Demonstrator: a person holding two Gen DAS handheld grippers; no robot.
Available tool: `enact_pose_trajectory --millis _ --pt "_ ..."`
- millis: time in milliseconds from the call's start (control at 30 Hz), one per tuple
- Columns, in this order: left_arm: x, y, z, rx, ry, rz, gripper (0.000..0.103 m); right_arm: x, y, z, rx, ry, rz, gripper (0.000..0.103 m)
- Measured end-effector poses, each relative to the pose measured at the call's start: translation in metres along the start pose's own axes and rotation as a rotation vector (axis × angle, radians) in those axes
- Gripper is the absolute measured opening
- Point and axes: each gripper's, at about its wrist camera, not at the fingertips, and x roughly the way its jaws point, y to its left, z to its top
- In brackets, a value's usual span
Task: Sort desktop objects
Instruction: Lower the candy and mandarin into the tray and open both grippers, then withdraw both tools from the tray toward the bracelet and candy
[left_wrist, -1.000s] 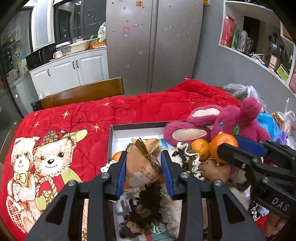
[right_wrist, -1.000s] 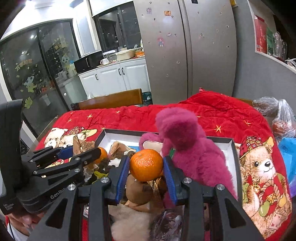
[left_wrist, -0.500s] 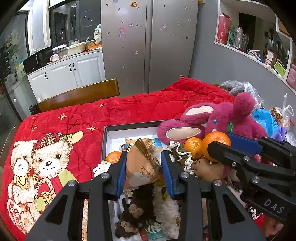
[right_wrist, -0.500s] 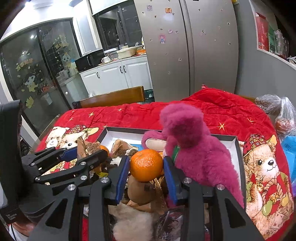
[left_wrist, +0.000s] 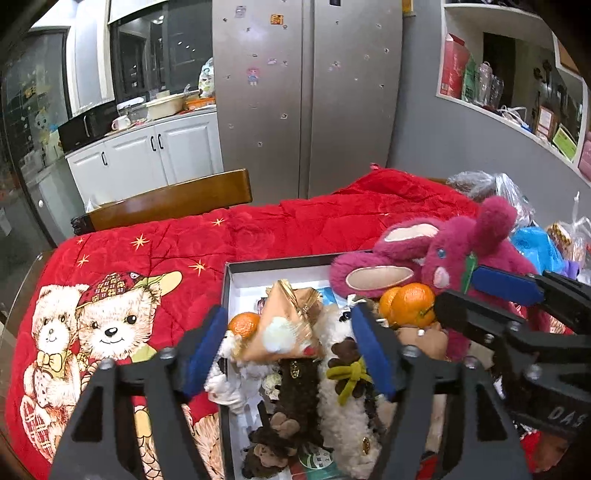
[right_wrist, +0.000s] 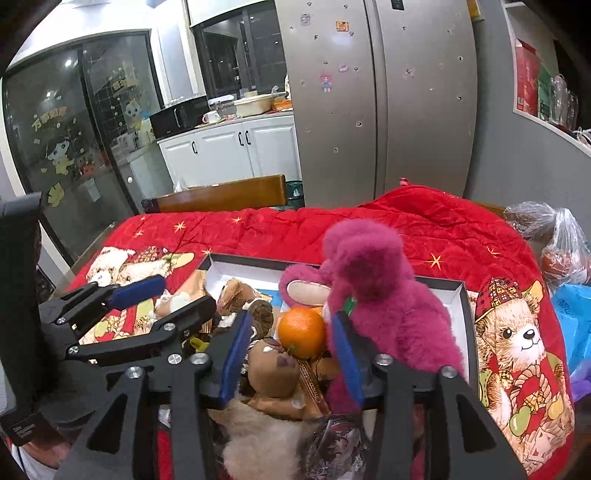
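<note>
Both claws are opening over the box (left_wrist: 236, 271): left claw (left_wrist: 286, 349) lets go of the pouch (left_wrist: 284, 325), right claw (right_wrist: 291, 350) releases the orange (right_wrist: 301, 332).

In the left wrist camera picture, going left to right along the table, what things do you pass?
Teddy bear print on the red blanket → small orange at the box's left side → tan snack bag → orange between the right gripper's opening jaws → pink plush toy → blue bag.
</note>
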Motion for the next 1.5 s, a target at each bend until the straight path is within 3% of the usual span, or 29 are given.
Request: enact_pose_trajectory --millis 167,567,800,967,1500 --pt "-0.004 0.003 0.002 -0.01 -0.008 0.0 0.08 -0.006 -0.008 0.004 0.034 -0.006 0.034 0.065" --pt "-0.008 0.001 0.002 0.009 -0.027 0.02 0.08 -0.009 0.001 0.002 -0.013 0.006 0.017 0.066" --pt "-0.023 0.004 0.006 -0.011 -0.041 -0.015 0.08 -0.027 0.004 0.005 -0.019 -0.012 0.04 0.07" --pt "-0.041 0.001 0.008 -0.012 -0.059 -0.04 0.08 -0.047 0.001 0.007 -0.011 -0.039 0.046 0.071" --pt "-0.123 -0.003 0.003 -0.023 -0.134 -0.1 0.09 -0.151 -0.034 -0.01 0.083 -0.169 -0.079 0.074"
